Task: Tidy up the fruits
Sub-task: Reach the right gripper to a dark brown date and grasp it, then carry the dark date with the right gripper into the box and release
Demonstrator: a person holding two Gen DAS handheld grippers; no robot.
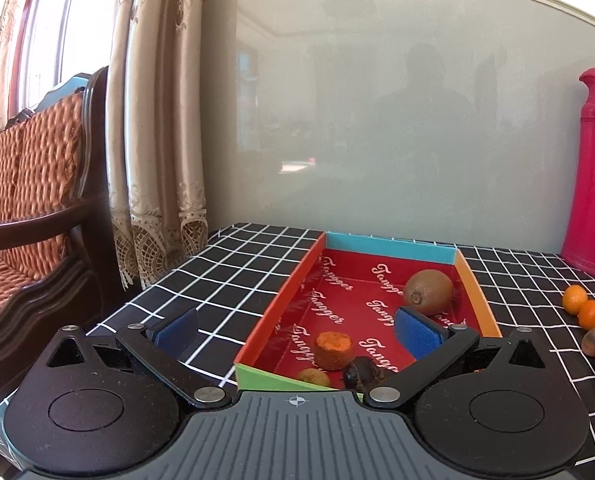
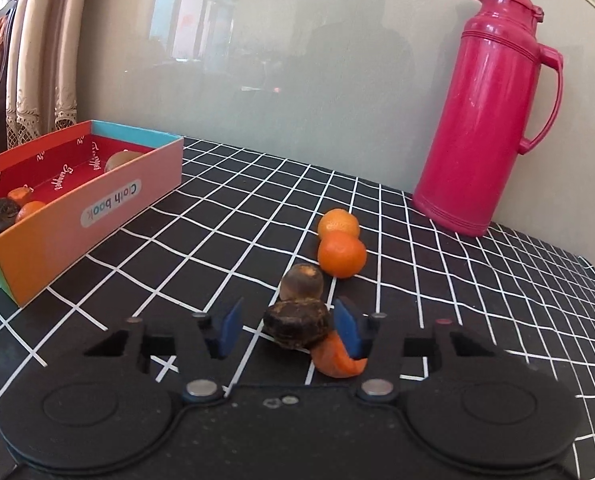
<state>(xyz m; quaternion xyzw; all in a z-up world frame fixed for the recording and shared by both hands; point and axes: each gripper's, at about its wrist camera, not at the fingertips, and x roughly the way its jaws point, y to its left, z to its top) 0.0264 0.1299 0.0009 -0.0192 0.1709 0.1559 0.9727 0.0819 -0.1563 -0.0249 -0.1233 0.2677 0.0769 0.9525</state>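
Box [image 1: 479, 292] ahead of left gripper [image 1: 297, 330], fingers wide apart, empty; holds kiwi [image 1: 428, 291] plus three small pieces. Right gripper [image 2: 287, 326] spread, dark fruit [image 2: 297, 326] between fingers, ungripped. Two oranges [image 2: 341, 254] beyond, still out. Roughly half done.

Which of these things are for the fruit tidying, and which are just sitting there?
For the job: the colourful box, the kiwi inside it, two oranges on the cloth, the dark fruit between the right gripper pads.

Just sitting there: pink thermos, checked tablecloth, curtain, sofa.
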